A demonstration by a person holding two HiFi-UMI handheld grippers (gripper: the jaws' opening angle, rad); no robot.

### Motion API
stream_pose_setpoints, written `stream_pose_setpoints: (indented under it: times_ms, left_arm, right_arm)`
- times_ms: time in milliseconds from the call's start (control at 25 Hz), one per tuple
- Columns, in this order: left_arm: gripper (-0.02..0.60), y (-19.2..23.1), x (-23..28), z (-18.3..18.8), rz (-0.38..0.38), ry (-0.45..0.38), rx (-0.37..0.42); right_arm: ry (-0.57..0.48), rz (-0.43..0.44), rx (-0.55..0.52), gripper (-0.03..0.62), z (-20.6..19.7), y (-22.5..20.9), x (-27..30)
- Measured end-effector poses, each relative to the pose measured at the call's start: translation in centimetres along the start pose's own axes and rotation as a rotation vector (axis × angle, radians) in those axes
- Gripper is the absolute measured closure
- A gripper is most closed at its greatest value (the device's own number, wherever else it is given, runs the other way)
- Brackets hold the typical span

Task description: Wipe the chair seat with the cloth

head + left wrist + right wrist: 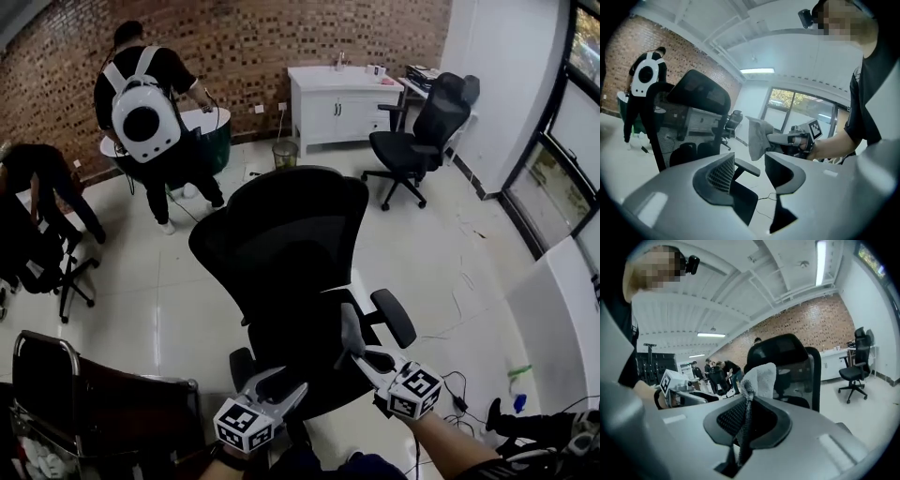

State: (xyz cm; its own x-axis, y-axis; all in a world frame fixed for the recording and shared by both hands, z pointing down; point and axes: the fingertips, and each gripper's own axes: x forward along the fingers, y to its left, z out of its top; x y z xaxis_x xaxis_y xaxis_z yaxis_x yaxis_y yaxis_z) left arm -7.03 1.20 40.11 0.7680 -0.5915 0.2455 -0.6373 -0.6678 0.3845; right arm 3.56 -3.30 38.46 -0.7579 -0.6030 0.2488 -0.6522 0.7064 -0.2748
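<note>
A black mesh office chair (pixel 281 234) stands right in front of me, its seat (pixel 314 370) low in the head view and its back turned toward me. My right gripper (pixel 356 345) is shut on a grey cloth (pixel 350 323), held just above the seat's right side near the armrest (pixel 394 317). The right gripper view shows the cloth (pixel 758 377) pinched between the jaws and sticking up. My left gripper (pixel 289 390) hovers over the seat's near left edge, open and holding nothing. From the left gripper view, the cloth (pixel 757 136) hangs from the right gripper (pixel 774 138).
A second black office chair (pixel 417 127) and a white cabinet (pixel 342 98) stand at the back right. A person with a white backpack (pixel 145 117) works at the back left. A dark chrome-framed chair (pixel 94 394) is close at the lower left. Cables (pixel 459 386) lie on the floor at the right.
</note>
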Motion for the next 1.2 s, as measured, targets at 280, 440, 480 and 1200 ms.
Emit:
stream_pose_setpoints:
  times_ms: [280, 440, 480, 1200]
  left_arm:
    - [0.399, -9.8, -3.2, 0.1, 0.081, -0.078, 0.06]
    - [0.402, -16.1, -4.6, -1.0, 0.167, -0.118, 0.058]
    - [0.403, -17.8, -5.1, -1.6, 0.182, -0.121, 0.053]
    - [0.362, -31.2, -14.5, -3.1, 0.152, -0.148, 0.125]
  right_arm:
    - [-0.107, 0.129, -0.099, 0.571, 1.3, 6.9, -10.9]
    - [-0.129, 0.184, -0.105, 0.571, 0.3, 9.9, -18.4]
    - [-0.126, 0.196, -0.107, 0.571, -0.1, 10.6, -20.3]
    - [-0.12, 0.239, -0.173, 0.572, -0.6, 19.2, -32.2]
